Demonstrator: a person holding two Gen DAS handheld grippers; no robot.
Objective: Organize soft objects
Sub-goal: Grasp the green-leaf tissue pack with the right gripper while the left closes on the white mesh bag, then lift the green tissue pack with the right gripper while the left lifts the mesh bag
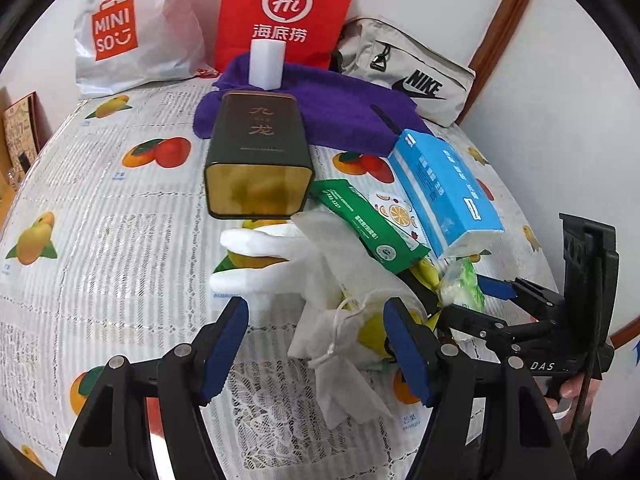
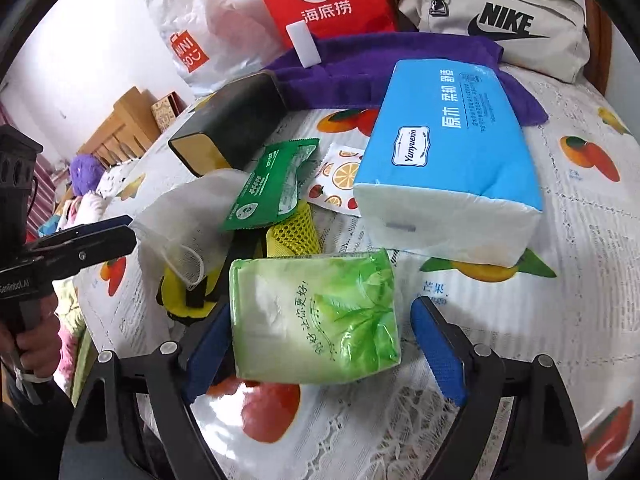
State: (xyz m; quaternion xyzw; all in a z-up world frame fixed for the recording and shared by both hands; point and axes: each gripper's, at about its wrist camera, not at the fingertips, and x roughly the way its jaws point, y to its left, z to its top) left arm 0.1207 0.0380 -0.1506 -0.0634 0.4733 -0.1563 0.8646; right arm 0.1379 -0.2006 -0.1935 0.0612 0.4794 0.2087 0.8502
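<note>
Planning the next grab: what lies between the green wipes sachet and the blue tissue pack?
In the right wrist view, a fruit-print sachet lies between the green wipes sachet and the blue tissue pack, partly tucked under both.

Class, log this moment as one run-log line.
left gripper: open, over white mesh pouch | right gripper: open around green tissue pack | blue tissue pack: behind

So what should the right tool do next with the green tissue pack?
Probably close on it. The right tool is open, and the green tissue pack already sits between its fingers, one pad near each side, so squeezing gently seems the natural next step.
</note>
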